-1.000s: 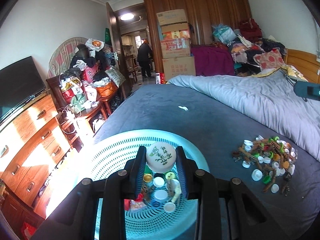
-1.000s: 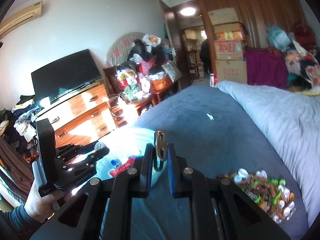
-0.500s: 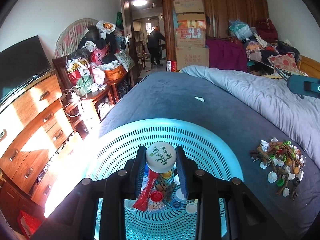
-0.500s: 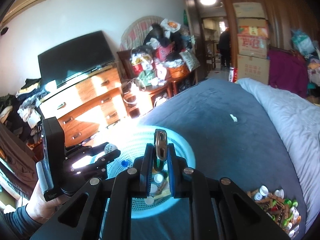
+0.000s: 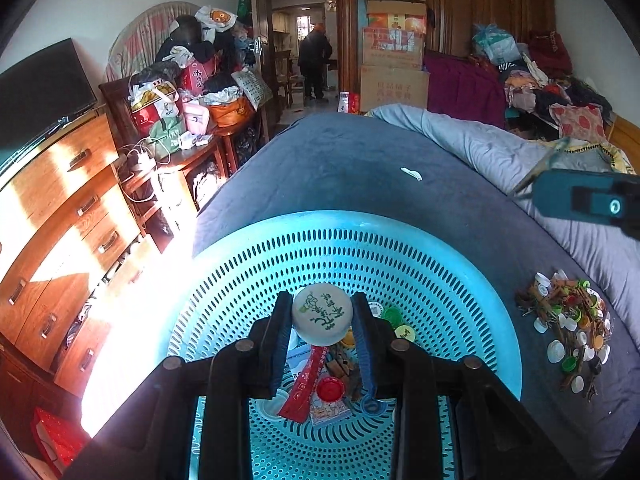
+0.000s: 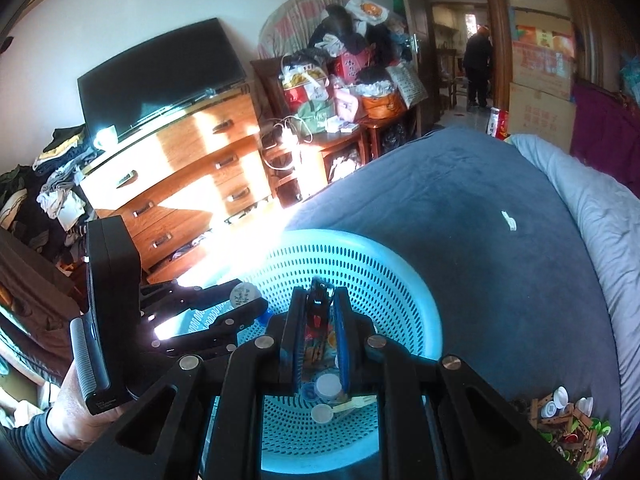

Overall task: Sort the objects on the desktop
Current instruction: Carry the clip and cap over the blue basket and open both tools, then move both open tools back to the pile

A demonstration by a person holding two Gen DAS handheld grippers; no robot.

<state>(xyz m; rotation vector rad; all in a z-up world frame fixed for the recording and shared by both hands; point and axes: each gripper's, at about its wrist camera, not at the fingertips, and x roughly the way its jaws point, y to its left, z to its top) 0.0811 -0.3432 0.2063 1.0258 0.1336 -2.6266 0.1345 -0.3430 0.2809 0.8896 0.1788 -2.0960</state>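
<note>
Your left gripper [image 5: 322, 316] holds a white round cap [image 5: 322, 314] clenched between its jaws, and your right gripper [image 6: 316, 320] is closed on a small dark clip-like piece [image 6: 317, 312]; both hang above the inside of the turquoise basket [image 5: 460, 264], I think so that each thing falls in when you release it. Inside the basket lie a red sachet [image 5: 306, 380], a red cap [image 5: 330, 389] and other small caps, while the unsorted pile [image 5: 568, 316] waits on the blue blanket [image 5: 360, 168] right of the basket, with nothing in the way
</note>
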